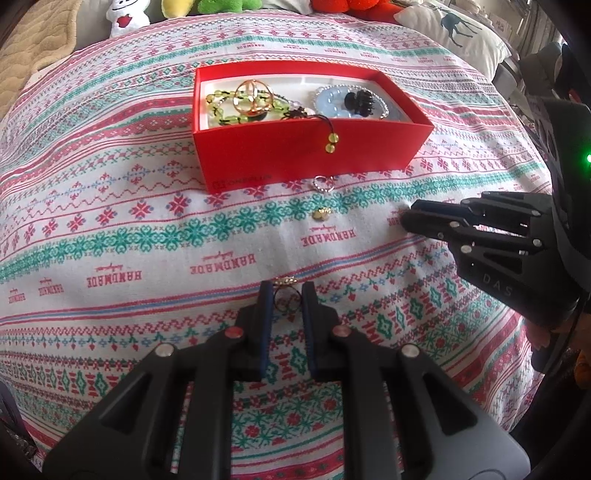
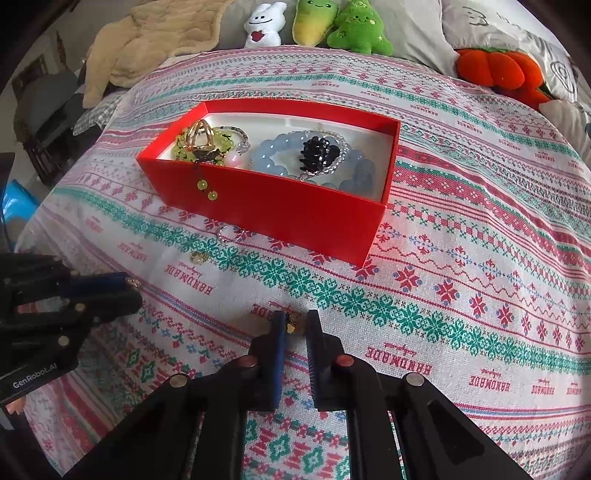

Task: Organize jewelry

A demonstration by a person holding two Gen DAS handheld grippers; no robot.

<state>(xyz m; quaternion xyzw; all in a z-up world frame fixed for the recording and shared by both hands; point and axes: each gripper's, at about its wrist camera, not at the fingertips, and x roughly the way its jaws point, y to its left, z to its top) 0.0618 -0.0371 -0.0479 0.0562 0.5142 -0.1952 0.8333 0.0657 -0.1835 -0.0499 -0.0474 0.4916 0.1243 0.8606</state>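
Jewelry lay partly sorted on a bed covered by a patterned cloth (image 1: 110,229) woven in red, teal and white bands with "HANDMADE" lettering. A red cardboard box (image 1: 295,147) sat open on the cloth, its white interior holding a green bead bracelet (image 1: 221,107), a gold openwork ring (image 1: 253,96), a pale blue bead bracelet (image 2: 280,158) and a black claw hair clip (image 2: 318,151). A cord ending in two yellow-green beads (image 1: 330,142) hung over the box's near wall.

Just in front of the box, on the cloth, lay a small silver ring (image 1: 324,183), and a little nearer, apart from it, a small gold charm (image 1: 320,213).

The left gripper (image 1: 287,299) pointed down at the cloth with its jaws narrow, pressed on a gold ring with a stone-set top (image 1: 286,293) that stood upright between the blue pads. From the right wrist view the ring's top showed as a glint at the left fingertips.

The right gripper (image 2: 295,325) also angled down onto the cloth, its jaws drawn narrow around a small gold piece (image 2: 291,327); it was too small to tell whether the pads actually pressed on it, or what exactly it was.

Plush toys (image 2: 314,22), an orange plush pumpkin (image 2: 495,70), pillows and a beige blanket (image 2: 147,40) lined the far edge of the bed.
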